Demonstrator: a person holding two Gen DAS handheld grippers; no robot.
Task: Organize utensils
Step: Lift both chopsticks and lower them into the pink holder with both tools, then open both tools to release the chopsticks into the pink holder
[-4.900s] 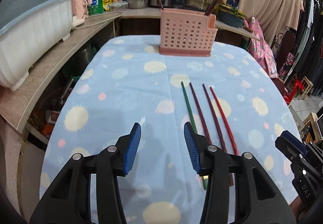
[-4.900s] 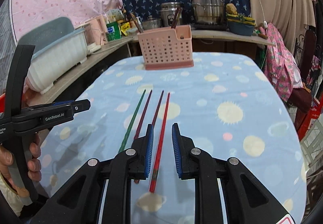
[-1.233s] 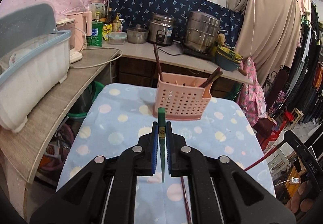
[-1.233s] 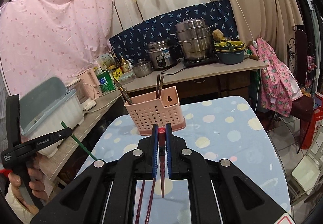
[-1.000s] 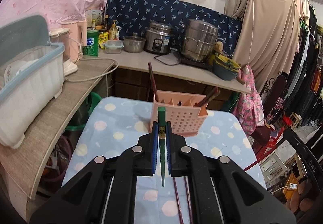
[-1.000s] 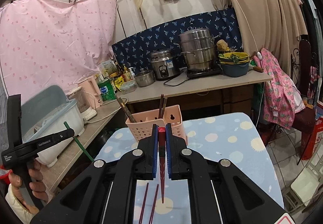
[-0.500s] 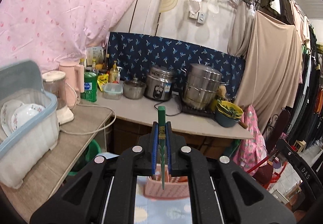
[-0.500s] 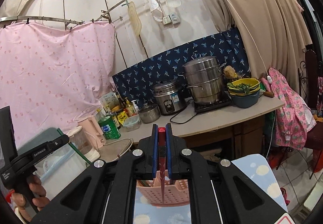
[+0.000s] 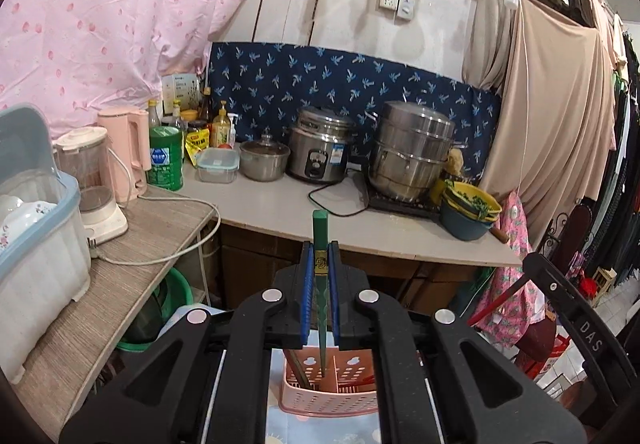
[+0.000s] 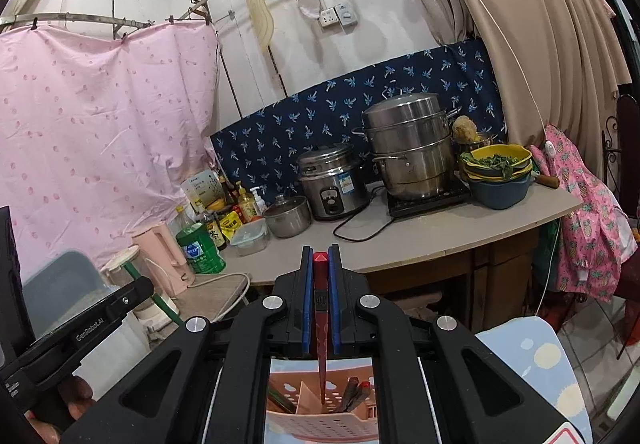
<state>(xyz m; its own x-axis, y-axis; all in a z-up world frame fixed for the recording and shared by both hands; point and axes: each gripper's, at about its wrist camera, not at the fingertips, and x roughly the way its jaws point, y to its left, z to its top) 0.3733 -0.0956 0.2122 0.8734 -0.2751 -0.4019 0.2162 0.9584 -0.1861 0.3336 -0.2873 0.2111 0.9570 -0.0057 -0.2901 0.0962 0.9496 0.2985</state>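
My left gripper (image 9: 320,268) is shut on a green chopstick (image 9: 320,244), held upright with its tip pointing down over the pink perforated utensil basket (image 9: 332,400). My right gripper (image 10: 321,276) is shut on a red chopstick (image 10: 320,268), also upright, its tip above a compartment of the same basket (image 10: 320,424). The basket holds a few dark chopsticks (image 10: 352,398). The other gripper shows at the edge of each view: the right one (image 9: 576,324), the left one (image 10: 80,328).
The basket stands on a table with a blue spotted cloth (image 10: 532,356). Behind is a counter (image 9: 280,204) with a rice cooker (image 9: 320,148), a steel steamer pot (image 9: 412,152), bowls (image 9: 468,208), bottles and a blender (image 9: 92,184). A white dish bin (image 9: 36,228) is at the left.
Both grippers took a chopstick off the cloth, rose and tilted upright, then moved over the basket; the chopstick tips now hang above its compartments.
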